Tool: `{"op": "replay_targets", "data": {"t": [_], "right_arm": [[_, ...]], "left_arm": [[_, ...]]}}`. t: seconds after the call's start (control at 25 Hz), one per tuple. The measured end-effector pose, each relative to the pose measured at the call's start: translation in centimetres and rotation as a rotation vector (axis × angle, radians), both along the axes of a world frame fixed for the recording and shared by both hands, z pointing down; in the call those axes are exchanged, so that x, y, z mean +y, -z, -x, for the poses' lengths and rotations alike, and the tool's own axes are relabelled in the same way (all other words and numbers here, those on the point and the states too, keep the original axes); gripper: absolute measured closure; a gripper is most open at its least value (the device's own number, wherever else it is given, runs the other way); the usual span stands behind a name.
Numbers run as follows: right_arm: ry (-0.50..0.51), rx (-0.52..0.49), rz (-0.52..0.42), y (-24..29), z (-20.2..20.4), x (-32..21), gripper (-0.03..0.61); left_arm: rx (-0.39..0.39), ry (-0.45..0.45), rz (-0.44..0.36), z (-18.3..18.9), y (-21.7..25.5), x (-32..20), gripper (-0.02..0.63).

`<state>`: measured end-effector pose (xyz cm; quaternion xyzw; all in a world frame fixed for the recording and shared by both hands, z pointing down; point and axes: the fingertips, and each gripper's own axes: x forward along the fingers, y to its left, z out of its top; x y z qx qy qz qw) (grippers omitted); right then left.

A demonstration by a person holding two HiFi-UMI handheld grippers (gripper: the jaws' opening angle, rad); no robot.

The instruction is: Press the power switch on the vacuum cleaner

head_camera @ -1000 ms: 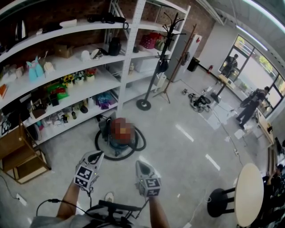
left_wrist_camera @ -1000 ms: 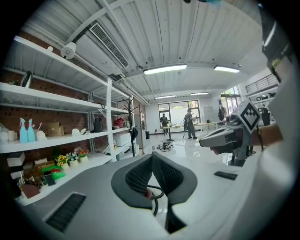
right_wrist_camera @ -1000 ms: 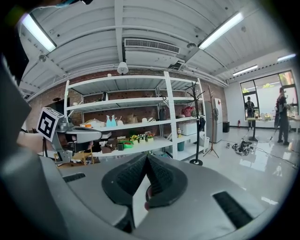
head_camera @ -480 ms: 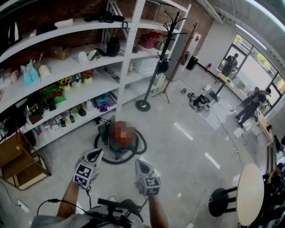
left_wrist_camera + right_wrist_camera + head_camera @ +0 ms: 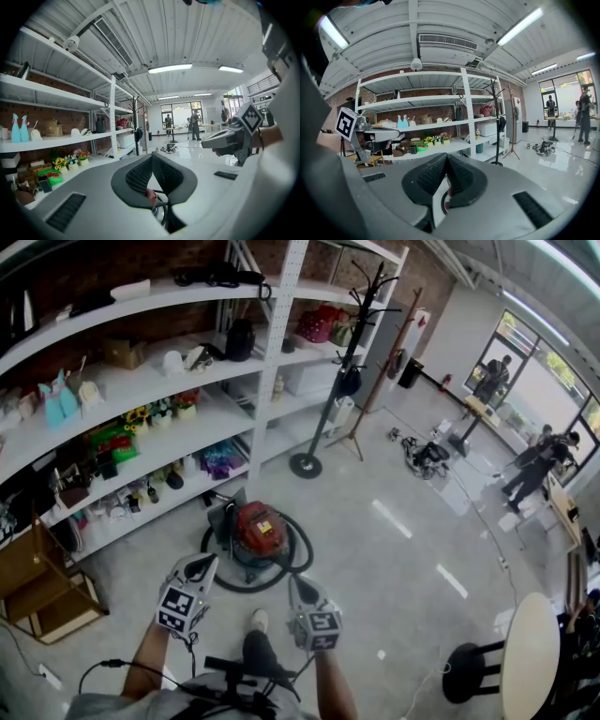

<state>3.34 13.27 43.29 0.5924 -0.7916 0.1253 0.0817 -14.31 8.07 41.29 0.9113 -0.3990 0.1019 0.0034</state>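
The vacuum cleaner (image 5: 258, 527) is a squat canister with a red top, standing on the floor in front of the shelves with its black hose (image 5: 295, 554) looped around it. In the head view my left gripper (image 5: 203, 564) hovers just short of it on the near left, jaws closed with nothing held. My right gripper (image 5: 296, 583) hangs near the hose's right side, also shut and empty. Between the closed jaws, the left gripper view shows a sliver of the red canister (image 5: 151, 196). The power switch cannot be made out.
White shelving (image 5: 187, 423) full of small items runs behind the vacuum. A coat rack (image 5: 339, 352) stands to its right, a wooden crate (image 5: 42, 577) to the left. A round table (image 5: 530, 657) and black stool (image 5: 466, 671) are at the right. My shoe (image 5: 259, 619) is near the hose.
I have stepped forward, so the vacuum sits a little closer and a foot now shows below it. Both grippers stay shut and hold their place in the view.
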Motion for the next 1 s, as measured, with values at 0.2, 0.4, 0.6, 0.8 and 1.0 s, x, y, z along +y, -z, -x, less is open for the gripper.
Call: {"op": "replay_targets", "data": {"t": [0.2,0.4,0.6,0.8,1.0], "right_arm": [[0.015,-0.005,0.004,-0.8,-1.1,-3.5,0.566],[0.024,-0.014,0.011,-1.1,-2.5,-7.8,0.566],[0.046,-0.012,0.025,-1.0,-3.5,-11.9,0.566],[0.061,-0.016,0.039,-1.0,-4.6,-16.1,0.566],[0.084,-0.019,0.042,-0.7,-5.7,-20.1,0.566]], "left_arm": [[-0.005,0.019,0.013,-0.8,-0.7,-3.3,0.606],[-0.015,0.03,0.013,-2.3,-0.6,-7.2,0.606],[-0.02,0.026,0.026,-3.7,-0.4,-10.9,0.606],[-0.014,0.047,0.037,-4.9,-0.1,-14.9,0.606],[-0.03,0.062,0.048,-6.4,-0.7,-18.6,0.606]]}}
